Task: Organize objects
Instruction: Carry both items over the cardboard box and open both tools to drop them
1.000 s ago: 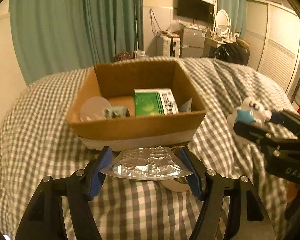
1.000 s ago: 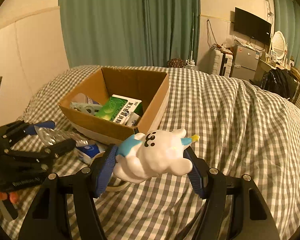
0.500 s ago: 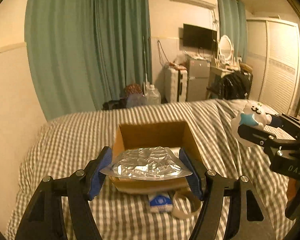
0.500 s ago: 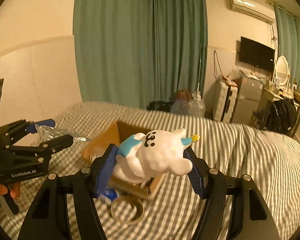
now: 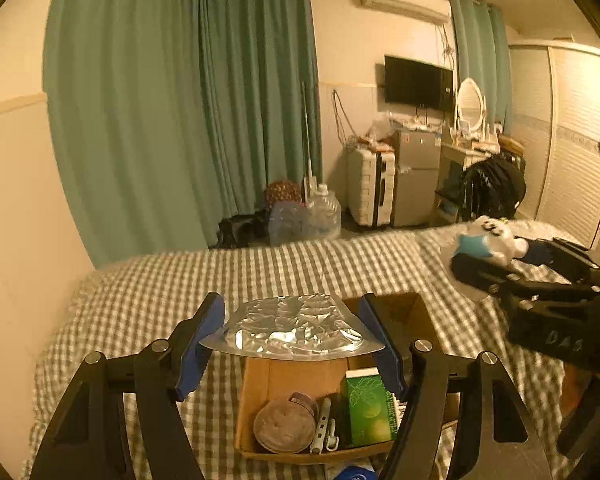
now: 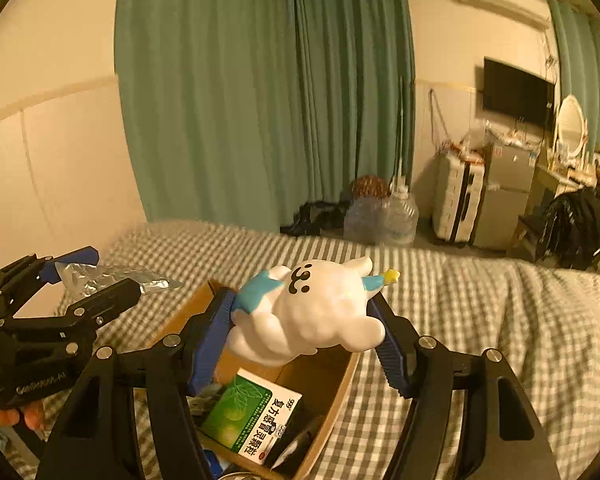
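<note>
So you had both grippers loaded up over the open brown cardboard box (image 5: 380, 396) on the checked bedspread (image 5: 140, 300). Your left gripper (image 5: 292, 334) was clamped on the crinkled silver foil pouch (image 5: 292, 326), held flat and level above the box's far half. Your right gripper (image 6: 304, 320) was squeezing the white squishy bunny-like toy with the blue patch (image 6: 306, 310), hanging over the near-left part of the box.

The box already had the green medicine carton (image 6: 256, 416) and a round brownish lid-like thing (image 5: 284, 428) inside, so free floor looked limited. If I were doing this bit, I'd have lowered one item at a time, pouch first since it lies flat, dropped it low inside the walls before letting go, then set the toy on top so it didn't bounce out.
</note>
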A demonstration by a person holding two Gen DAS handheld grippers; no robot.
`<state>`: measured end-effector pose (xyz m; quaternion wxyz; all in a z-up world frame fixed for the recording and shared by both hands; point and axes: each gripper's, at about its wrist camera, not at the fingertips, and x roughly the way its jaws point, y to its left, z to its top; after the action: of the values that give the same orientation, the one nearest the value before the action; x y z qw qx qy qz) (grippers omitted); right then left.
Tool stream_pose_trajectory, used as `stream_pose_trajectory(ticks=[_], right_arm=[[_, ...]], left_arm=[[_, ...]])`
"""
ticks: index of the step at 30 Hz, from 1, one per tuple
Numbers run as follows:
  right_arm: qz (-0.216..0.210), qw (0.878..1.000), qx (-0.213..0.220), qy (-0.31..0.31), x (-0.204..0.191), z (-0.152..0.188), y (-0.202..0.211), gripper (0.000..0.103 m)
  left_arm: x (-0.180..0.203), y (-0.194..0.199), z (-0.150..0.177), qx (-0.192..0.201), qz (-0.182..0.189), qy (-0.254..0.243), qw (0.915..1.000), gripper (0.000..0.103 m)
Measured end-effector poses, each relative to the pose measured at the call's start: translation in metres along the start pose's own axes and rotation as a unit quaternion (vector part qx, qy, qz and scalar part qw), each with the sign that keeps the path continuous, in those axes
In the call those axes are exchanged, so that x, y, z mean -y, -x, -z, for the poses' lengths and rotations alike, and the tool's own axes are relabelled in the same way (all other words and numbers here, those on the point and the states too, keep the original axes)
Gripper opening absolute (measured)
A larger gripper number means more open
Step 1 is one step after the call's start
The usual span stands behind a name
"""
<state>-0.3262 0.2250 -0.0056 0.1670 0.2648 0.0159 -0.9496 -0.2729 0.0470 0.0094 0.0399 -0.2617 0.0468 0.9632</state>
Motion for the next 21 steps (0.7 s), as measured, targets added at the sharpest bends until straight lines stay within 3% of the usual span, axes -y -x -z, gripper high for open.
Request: stream_pose_trajectory(ticks=[8,17,19,21], right_arm=[[0.001,0.999,-0.042,-0.005,0.010,0.023,-0.063,0.066],[-0.003,0.999,-0.053,-0.009,0.007,0.036,-0.074,0.067],[-0.009,0.999,-0.048,-0.013,0.009,0.033,-0.072,0.067],[-0.012,0.999,-0.040,-0.013,0.006,0.031,-0.066,0.075]], left_arm=[[0.005,-0.063,0.030,-0.052,0.002,-0.009,0.9986,0.071],[0.011,-0.091,0.053,-0.074,0.009,-0.005,0.9972,0.072],[0.011,-0.089,0.055,-0.077,0.009,-0.008,0.9970,0.077],[0.011,-0.086,0.055,-0.074,0.002,-0.010,0.9972,0.090]])
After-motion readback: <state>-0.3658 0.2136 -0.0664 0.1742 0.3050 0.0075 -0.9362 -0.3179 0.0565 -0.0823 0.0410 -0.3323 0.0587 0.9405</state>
